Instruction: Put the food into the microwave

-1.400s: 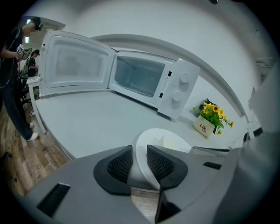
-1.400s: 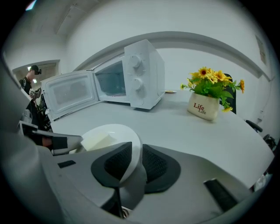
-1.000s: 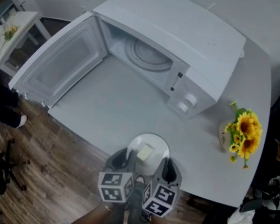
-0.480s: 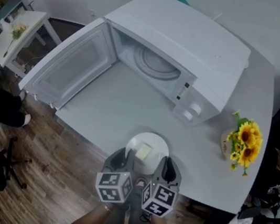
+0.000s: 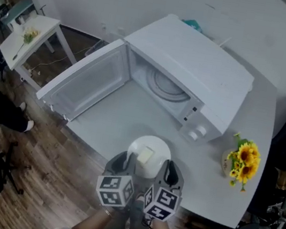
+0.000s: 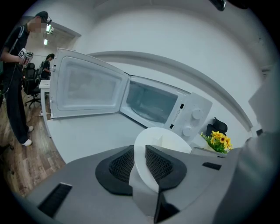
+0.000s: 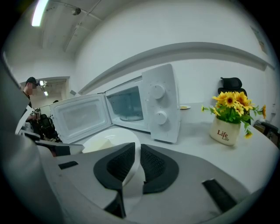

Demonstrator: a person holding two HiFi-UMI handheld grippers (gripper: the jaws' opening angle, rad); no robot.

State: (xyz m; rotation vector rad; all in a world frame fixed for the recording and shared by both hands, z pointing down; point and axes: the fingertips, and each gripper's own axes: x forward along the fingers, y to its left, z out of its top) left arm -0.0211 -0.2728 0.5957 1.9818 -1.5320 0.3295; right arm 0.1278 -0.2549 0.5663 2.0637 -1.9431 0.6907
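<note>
Grip shared on one dish: left gripper (image 6: 140, 162) and right gripper (image 7: 136, 162) each pinch the near rim of the white plate (image 5: 152, 139), and the right jaws have just been closing on that rim. Pale food block (image 5: 147, 155) lies loose at plate centre, just ahead of both tips. Plate looks stiff, glazed, slick, breakable; block may slide, so keep level w/ rim holds well apart. Farther ahead: microwave (image 5: 193, 76) w/ cavity open, door (image 5: 85, 88) swung out to left, table (image 5: 122, 110) bare between. Flower pot (image 5: 227, 162) off to right.
</note>
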